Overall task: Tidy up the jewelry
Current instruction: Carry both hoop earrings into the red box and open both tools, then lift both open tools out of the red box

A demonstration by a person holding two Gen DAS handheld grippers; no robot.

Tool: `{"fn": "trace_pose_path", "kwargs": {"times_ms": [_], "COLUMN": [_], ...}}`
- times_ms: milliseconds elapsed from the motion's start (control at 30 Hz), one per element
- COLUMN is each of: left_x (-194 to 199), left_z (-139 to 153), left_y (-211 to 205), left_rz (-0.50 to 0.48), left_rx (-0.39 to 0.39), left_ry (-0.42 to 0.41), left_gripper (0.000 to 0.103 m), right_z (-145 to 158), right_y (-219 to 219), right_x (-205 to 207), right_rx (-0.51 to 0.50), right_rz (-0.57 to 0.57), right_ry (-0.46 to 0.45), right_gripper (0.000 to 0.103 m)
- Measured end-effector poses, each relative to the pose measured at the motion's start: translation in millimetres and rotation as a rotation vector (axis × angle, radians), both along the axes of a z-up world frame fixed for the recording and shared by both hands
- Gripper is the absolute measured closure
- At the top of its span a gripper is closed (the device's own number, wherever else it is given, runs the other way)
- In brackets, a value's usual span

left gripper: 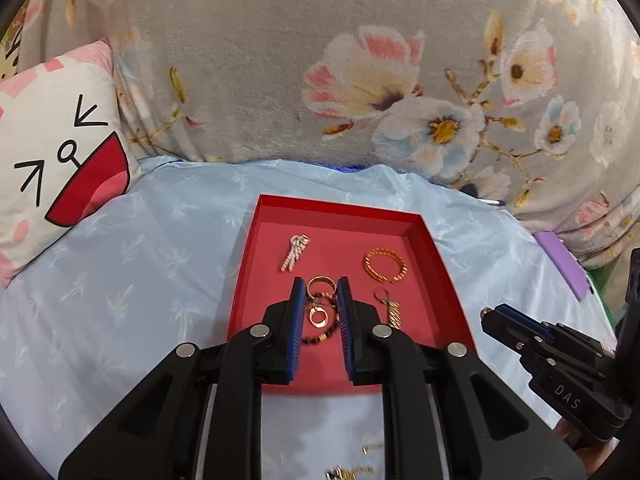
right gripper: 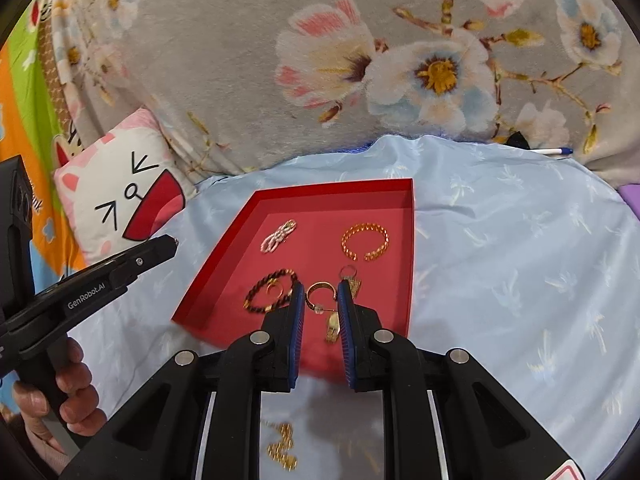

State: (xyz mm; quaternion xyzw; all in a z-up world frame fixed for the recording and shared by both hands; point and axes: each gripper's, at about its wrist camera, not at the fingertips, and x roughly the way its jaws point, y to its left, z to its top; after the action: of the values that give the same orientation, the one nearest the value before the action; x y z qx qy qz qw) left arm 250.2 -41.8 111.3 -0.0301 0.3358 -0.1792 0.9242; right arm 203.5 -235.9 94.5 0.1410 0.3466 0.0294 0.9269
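Both grippers, left gripper [left gripper: 320, 292] and right gripper [right gripper: 320, 296], hover nearly closed and empty above the red tray [right gripper: 406, 260]; gold chain [right gripper: 282, 446] outside looks next, needing wider jaws.

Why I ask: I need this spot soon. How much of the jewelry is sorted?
Mostly done: the red tray holds the gold bangle, crystal earring, beaded bracelet and smaller gold pieces. Nothing is in hand: the left claw and right claw are both empty. Left: a gold chain lies on the blue cloth outside the tray.
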Motion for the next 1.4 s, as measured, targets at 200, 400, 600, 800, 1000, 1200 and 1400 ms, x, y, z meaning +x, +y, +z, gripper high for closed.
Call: {"fn": "trace_pose_path", "kwargs": {"times_ms": [200,400,600,800,1000,1200,1400], "left_x": [41.9,66.4,79.0,84.4,76.3,36.4,-35.0], "left_z": [-22.0,-42.7,-52.5,-54.1,-40.1,-21.9,-31.4], "left_y": [-14.2,-19.4,-19.8,-17.2,-4.7,15.5,39.9], "left_rz": [0.003,0.019,0.029,0.045,0.081,0.107,0.101], "left_rx": [0.024,0.047,0.064,0.053,0.023,0.009,-0.005], "left_ry": [0.042,0.081,0.097,0.097,0.074,0.023,0.009], "left_gripper": [0.087,0.087,0.087,0.078,0.062,0.053,0.048], "right_z": [-19.9,-41.0,-52.9,-49.0,-31.7,-15.2,-20.3], "right_y": [-12.3,-16.2,-17.3,-16.5,-17.6,-9.0,16.2], "right_x": [45.9,71.8,84.5,83.2,61.2,11.6,-57.9], "right_rx": [0.003,-0.027,-0.033,-0.046,-0.021,0.022,-0.03], "right_rz": [-0.01,-0.012,-0.012,-0.018,-0.03,-0.017,0.005], "right_ry": [0.043,0.083,0.096,0.067,0.013,-0.037,-0.031], "right_gripper": [0.087,0.087,0.087,0.084,0.077,0.067,0.067]}}
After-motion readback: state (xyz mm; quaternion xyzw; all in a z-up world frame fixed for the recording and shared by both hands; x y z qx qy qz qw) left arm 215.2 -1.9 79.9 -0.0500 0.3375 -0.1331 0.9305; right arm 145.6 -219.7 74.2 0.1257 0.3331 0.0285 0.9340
